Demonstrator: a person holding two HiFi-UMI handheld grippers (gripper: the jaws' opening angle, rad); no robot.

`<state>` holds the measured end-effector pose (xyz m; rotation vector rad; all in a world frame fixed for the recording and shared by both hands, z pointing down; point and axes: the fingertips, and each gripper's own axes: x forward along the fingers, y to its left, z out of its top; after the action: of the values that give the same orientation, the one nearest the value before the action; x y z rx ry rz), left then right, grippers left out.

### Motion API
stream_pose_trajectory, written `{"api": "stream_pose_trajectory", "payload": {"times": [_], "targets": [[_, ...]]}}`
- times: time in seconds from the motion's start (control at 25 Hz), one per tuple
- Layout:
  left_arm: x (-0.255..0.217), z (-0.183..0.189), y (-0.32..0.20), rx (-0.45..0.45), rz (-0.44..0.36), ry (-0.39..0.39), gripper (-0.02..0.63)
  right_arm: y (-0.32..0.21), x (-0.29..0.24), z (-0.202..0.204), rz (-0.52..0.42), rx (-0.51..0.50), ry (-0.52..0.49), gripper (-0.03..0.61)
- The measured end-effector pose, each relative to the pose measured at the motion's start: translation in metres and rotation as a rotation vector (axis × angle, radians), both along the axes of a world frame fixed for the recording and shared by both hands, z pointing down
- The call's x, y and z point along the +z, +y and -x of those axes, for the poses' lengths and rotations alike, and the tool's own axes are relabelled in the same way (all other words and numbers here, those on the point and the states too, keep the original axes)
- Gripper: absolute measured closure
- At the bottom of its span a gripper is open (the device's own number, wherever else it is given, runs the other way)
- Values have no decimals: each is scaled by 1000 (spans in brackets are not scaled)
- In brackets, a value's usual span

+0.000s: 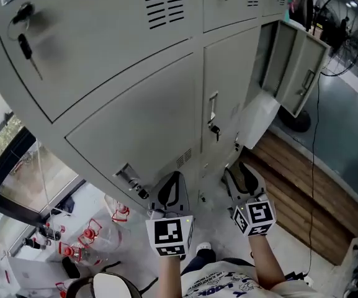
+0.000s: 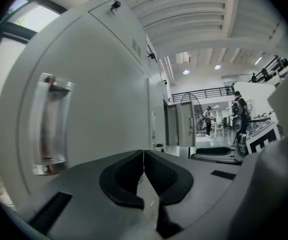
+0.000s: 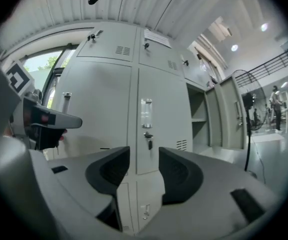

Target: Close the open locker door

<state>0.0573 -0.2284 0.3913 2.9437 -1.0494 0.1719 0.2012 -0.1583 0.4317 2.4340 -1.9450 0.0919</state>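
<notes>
Not yet begun: left gripper (image 2: 144, 153) with jaws together on nothing, right gripper (image 3: 144, 151) with jaws apart and empty. Farther right, pale grey metal locker door (image 1: 299, 64) wide open, well apart from both. Reaching it and pushing it shut all left to do.

light: bright, ceiling lamps plus window daylight | blur: near handle | edges: fisheye vignette

Facing lockers (image 1: 135, 123) right across the top. Open door (image 1: 299, 67) at their far right end, fan (image 1: 346, 30) just beyond it. Wooden boards (image 1: 303, 191) along the lockers' foot on the right. Down left, window (image 1: 17, 166), bottles (image 1: 85, 241) on the floor (image 1: 219, 219) beside it. Left gripper (image 1: 174, 182) and right gripper (image 1: 241, 171) side by side before the lockers.
</notes>
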Motion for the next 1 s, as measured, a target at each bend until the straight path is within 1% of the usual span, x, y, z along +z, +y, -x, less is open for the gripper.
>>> {"api": "stream_pose_trajectory", "payload": {"times": [0.08,0.24,0.36,0.48,0.68,1.0], "targets": [[1,-27,6,79,3,-4,606,17,-2,-23,-5,80,2,396],[1,-79,21,225,-1,11,606,58,-3,-65,-6,246,12,396],[4,-109,34,305,4,12,606,83,-2,-90,-7,338,6,396],[6,-136,44,367,14,9,606,103,-2,-111,-4,407,3,396],[4,-176,55,433,14,13,606,118,-3,-143,-16,475,0,396],[9,-243,44,455,3,0,606,103,2,-209,-39,495,-18,396]]}}
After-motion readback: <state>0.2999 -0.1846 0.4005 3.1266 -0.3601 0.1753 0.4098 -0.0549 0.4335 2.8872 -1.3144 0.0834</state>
